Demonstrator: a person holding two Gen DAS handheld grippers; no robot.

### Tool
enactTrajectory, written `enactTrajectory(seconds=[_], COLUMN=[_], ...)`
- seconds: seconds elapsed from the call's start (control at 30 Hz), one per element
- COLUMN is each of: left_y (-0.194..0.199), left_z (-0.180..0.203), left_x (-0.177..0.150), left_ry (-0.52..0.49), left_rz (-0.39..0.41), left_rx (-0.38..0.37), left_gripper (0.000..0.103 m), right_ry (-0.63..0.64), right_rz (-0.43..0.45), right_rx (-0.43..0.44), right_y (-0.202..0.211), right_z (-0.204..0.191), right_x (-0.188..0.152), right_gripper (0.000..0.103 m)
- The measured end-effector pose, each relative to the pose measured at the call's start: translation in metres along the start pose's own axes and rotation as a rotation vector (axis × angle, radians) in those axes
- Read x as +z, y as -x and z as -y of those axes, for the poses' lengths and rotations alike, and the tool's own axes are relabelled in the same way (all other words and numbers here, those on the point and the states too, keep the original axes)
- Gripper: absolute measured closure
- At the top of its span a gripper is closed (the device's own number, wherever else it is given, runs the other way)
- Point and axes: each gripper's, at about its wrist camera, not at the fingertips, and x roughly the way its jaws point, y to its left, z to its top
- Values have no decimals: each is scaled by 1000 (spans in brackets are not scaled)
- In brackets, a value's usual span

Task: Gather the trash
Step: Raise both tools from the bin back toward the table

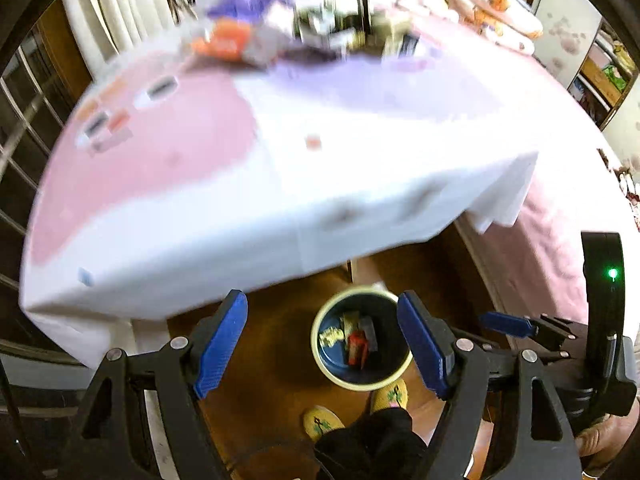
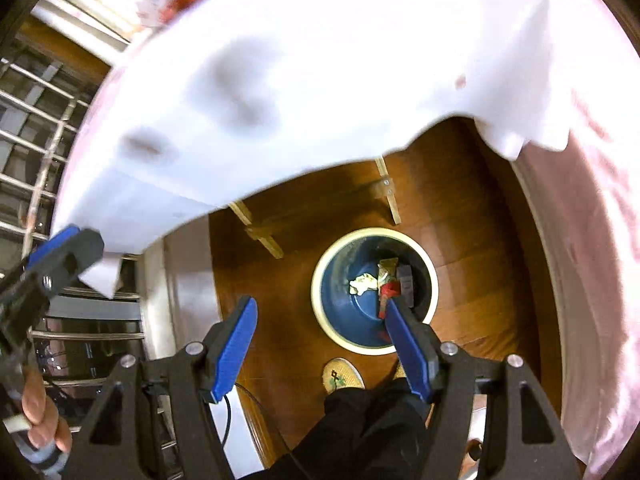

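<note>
Left gripper (image 1: 322, 344), right gripper (image 2: 322, 350): black frames, blue ribbed pads, silver screws. Black trousers (image 2: 372, 420), yellow patterned slippers (image 1: 390, 396).

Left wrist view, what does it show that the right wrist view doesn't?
Only the left wrist view shows the pile of clutter on the far side of the table and the folded bedding behind it. Only the right wrist view shows the wooden table legs under the cloth. Both show the white cloth, the bin with trash inside, the wood floor and yellow slippers.
</note>
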Motion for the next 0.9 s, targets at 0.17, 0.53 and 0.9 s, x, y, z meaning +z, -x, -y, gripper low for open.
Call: enactTrajectory(seconds=[0.17, 0.53, 0.9], left_y=[55, 136, 136], left_z=[-14, -42, -74], left_x=[21, 59, 105], left_ry=[12, 16, 108], left_rz=[92, 266, 275], left_rx=[-7, -33, 28], left_gripper=[27, 27, 27], right_ry=[41, 133, 197], right_rz=[46, 270, 385], right_rx=[0, -20, -32], right_y=[46, 139, 169], right_z=[-26, -83, -110], right_x=[7, 36, 70], right_gripper=[36, 36, 36])
